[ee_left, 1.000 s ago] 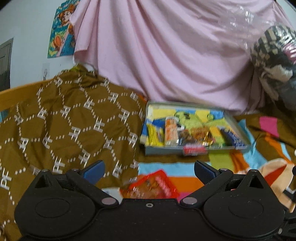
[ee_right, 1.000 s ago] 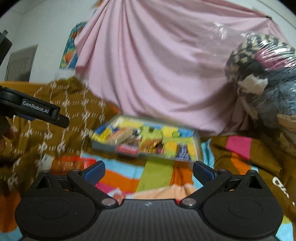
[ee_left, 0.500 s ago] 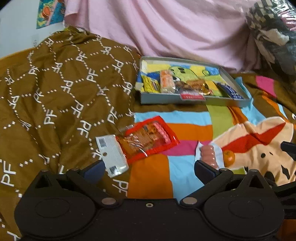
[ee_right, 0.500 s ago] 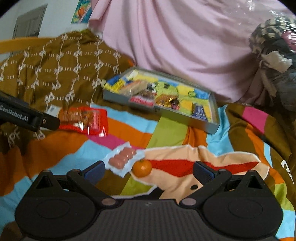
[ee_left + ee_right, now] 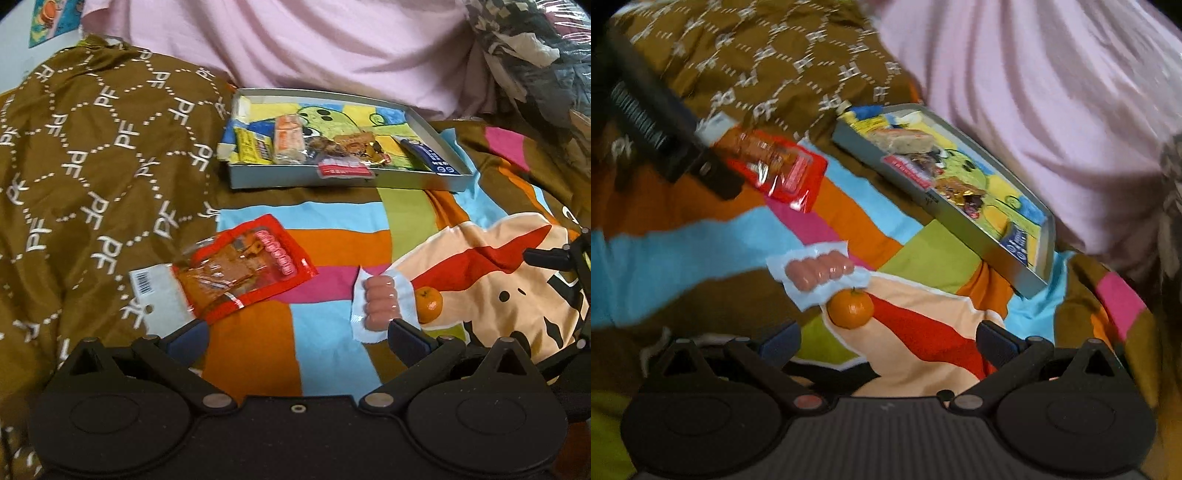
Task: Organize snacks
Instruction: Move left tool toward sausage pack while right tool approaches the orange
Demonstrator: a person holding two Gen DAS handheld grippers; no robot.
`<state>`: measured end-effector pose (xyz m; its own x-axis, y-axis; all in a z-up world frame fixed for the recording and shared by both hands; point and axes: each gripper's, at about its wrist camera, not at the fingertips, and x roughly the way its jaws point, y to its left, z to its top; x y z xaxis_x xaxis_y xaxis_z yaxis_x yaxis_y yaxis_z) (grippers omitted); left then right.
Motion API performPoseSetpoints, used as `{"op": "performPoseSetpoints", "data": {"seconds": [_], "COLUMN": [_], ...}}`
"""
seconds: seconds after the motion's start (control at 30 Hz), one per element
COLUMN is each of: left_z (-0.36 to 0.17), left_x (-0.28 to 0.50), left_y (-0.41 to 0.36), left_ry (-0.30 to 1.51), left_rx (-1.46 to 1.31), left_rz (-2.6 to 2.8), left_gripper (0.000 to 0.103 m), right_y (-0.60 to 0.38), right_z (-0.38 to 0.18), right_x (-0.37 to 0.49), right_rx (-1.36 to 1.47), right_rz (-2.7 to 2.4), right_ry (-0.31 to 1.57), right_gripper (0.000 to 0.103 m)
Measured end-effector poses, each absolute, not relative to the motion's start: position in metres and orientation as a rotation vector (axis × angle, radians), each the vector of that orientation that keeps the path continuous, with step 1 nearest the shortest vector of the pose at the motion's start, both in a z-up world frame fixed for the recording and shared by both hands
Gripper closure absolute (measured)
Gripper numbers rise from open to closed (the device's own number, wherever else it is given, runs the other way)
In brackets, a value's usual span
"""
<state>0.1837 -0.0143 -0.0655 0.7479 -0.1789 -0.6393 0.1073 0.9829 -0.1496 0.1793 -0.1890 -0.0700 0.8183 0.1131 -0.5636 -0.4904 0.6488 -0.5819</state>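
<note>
Left wrist view, from left to right: brown blanket (image 5: 92, 155) printed with white "PF" marks, draped over the left part of a bed; red snack packet (image 5: 236, 269) with a white barcoded header, lying flat where the brown blanket meets a colourful patchwork cover (image 5: 332, 240). Beyond it, grey tray (image 5: 332, 181) with a cartoon-printed floor, holding several wrapped snacks: yellow bar (image 5: 251, 147), orange-and-white packet (image 5: 288, 142), red-labelled packet (image 5: 343, 168) overhanging the front wall, dark blue stick (image 5: 428, 157) at the right end. Further right, clear pack of sausages (image 5: 380, 302) on the cover, touching a small orange (image 5: 428, 301). Left claw (image 5: 295, 338) spread wide and empty, low over the cover, red packet just ahead of its left finger, sausages just ahead of its right. Pink cloth (image 5: 314, 48) hung behind the tray.

Right wrist view, same order: black body of the left claw (image 5: 665, 140) at the left edge, red packet (image 5: 779, 170) beside it, then sausages (image 5: 820, 273) and orange (image 5: 849, 308), tray (image 5: 960, 206) slanting off to the right. Right claw (image 5: 886, 339) likewise spread wide, gripping nothing, orange just ahead between its fingers.
</note>
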Motion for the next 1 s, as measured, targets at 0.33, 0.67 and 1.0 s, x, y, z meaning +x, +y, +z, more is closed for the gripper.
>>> {"op": "performPoseSetpoints", "data": {"seconds": [0.33,0.67,1.0], "left_z": [-0.083,-0.104,-0.12], "left_x": [0.219,0.254,0.278], "left_y": [-0.048,-0.074,-0.091], "left_ry": [0.764,0.861,0.885], "left_rx": [-0.047,-0.017,0.03], "left_rz": [-0.268,-0.401,-0.4], "left_gripper": [0.001,0.001,0.003], "right_y": [-0.211,-0.218,-0.222], "right_z": [-0.091,-0.1,-0.104], "right_x": [0.206,0.228,0.243], "right_rx": [-0.791,-0.717,-0.668], "right_rz": [0.526,0.541,0.515], "right_ry": [0.524,0.562,0.547], "right_gripper": [0.0,0.0,0.007]}}
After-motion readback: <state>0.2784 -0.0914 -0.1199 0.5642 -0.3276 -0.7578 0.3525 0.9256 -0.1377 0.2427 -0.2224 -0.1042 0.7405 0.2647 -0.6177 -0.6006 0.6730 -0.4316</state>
